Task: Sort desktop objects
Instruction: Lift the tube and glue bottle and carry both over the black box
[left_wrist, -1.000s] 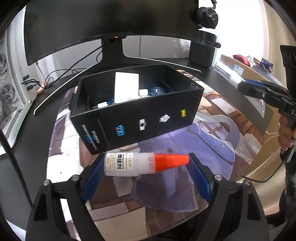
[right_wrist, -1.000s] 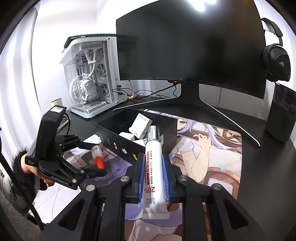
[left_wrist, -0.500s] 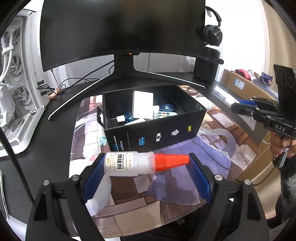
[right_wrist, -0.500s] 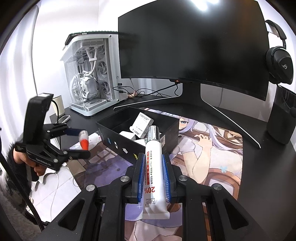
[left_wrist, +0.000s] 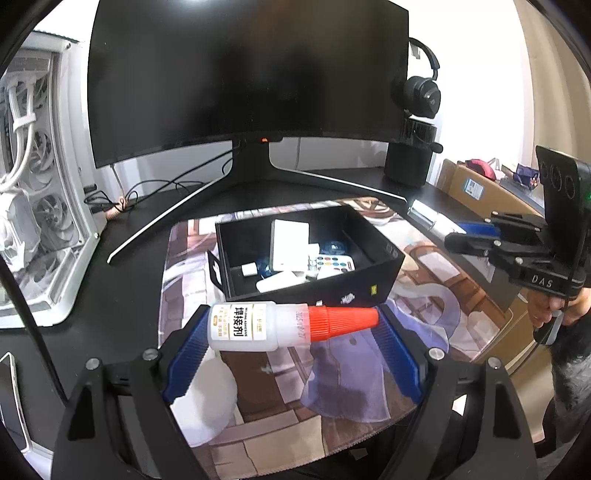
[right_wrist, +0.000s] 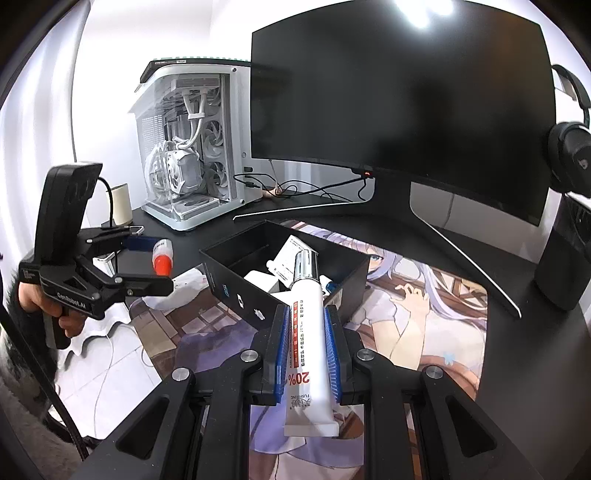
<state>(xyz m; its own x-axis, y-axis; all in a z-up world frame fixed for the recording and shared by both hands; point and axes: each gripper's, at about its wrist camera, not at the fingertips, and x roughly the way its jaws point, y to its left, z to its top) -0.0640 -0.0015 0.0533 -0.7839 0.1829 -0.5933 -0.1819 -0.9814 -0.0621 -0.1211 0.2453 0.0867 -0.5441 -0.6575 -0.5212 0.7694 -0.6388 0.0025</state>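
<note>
Left gripper holds a small glue bottle crosswise between its blue pads, the jaws standing wide with one pad against the bottle's base and the other against the tip of its orange cap. Seen from the right wrist camera, this gripper hangs in the air off to the left of the black storage box, above the edge of the surface, with a hand around its grip.

Right gripper is closed narrowly on a white cream tube, which lies lengthwise between the pads with its silver cap pointing toward the box and its flat crimped end sticking out behind the jaws. In the left wrist view the same gripper hangs to the right of the box.

The box stands open on a printed desk mat, and it contains a white card box, a small remote with coloured buttons and other small white and blue items. Behind it stand a curved dark monitor, a white computer case at the left, and headphones hanging above a black speaker at the right.
</note>
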